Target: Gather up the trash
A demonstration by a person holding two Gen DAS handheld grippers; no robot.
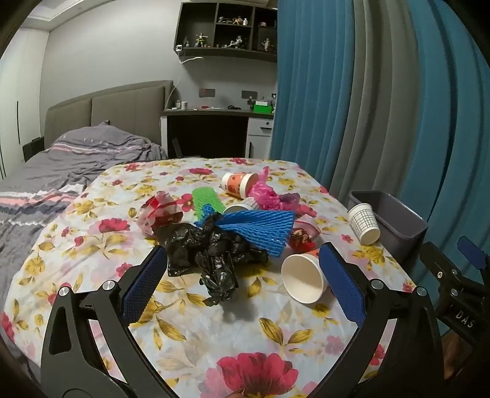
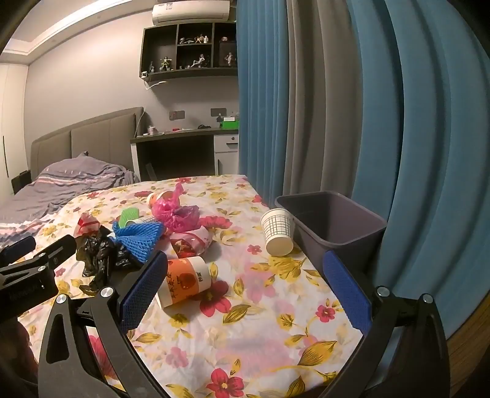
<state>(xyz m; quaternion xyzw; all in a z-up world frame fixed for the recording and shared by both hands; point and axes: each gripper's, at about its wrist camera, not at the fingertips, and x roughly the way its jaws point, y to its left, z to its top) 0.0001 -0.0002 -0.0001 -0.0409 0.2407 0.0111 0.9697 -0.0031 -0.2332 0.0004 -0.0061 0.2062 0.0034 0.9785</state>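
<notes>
Right wrist view alone shows the bin's (image 2: 330,223) inside; both tongs (image 1: 242,275) (image 2: 245,278) gape, released.

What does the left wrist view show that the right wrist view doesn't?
Left wrist only: the open mouth of the fallen orange-banded paper cup. Right wrist only: the white air conditioner and the inside of the grey plastic bin. Both: the crumpled black plastic bag, blue foam net sleeve, grid-printed paper cup and pink plastic bag.
</notes>
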